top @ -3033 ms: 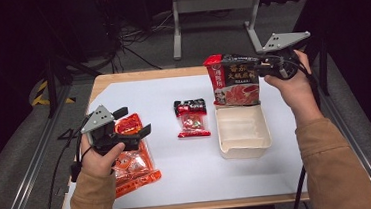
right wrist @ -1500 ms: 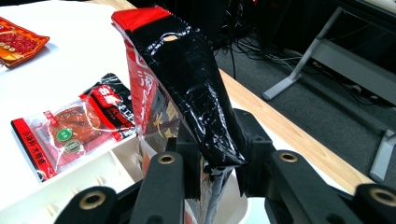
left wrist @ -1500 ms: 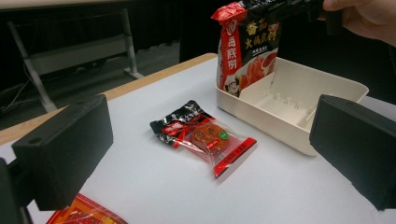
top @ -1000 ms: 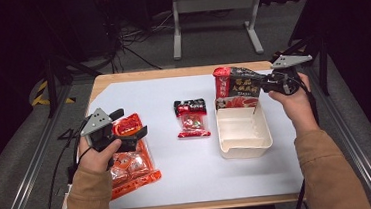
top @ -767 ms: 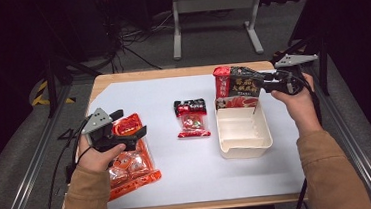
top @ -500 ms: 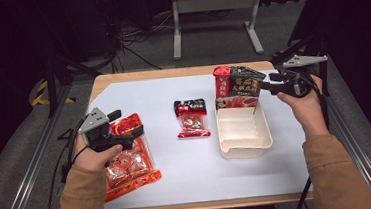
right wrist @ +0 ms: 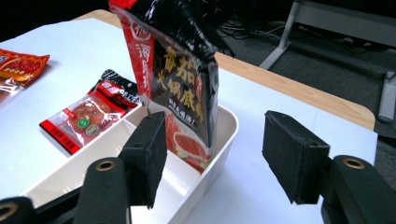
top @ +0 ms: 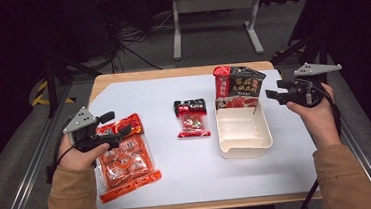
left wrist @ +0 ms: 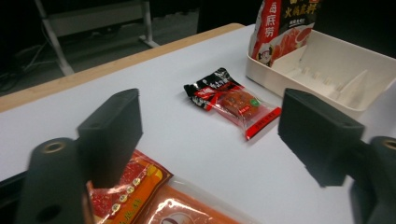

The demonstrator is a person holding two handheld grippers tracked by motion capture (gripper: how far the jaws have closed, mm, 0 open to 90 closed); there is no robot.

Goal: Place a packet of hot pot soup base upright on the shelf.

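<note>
Right gripper (top: 273, 90): held above the table's right edge, jaws spread wide with nothing between them, just to the right of the standing pouch and apart from it. Standing pouch (top: 238, 87): red-and-black soup-base bag, upright with a slight tilt, its lower end inside the far compartment of the tray, directly ahead of the right gripper's jaws; in the right gripper view (right wrist: 180, 88) it stands just beyond the left-hand jaw. Tray (top: 247, 145): cream plastic, divided, open-topped, lying below and ahead of the right gripper, its near compartments bare. Left gripper (top: 116, 124): held low over the far end of the large orange packet, jaws spread, gripping nothing; whether the lower jaw touches the packet cannot be told. Large orange packet (top: 125, 159): flat on the white sheet, beneath and behind the left gripper, running back beside the left hand (top: 79, 154). Small red-and-black sachet (top: 191, 118): flat on the sheet, well apart from both grippers, between them, just left of the tray; in the left gripper view (left wrist: 232, 101) it lies ahead between the two jaws. White sheet (top: 188, 169): covers the wooden tabletop.
</note>
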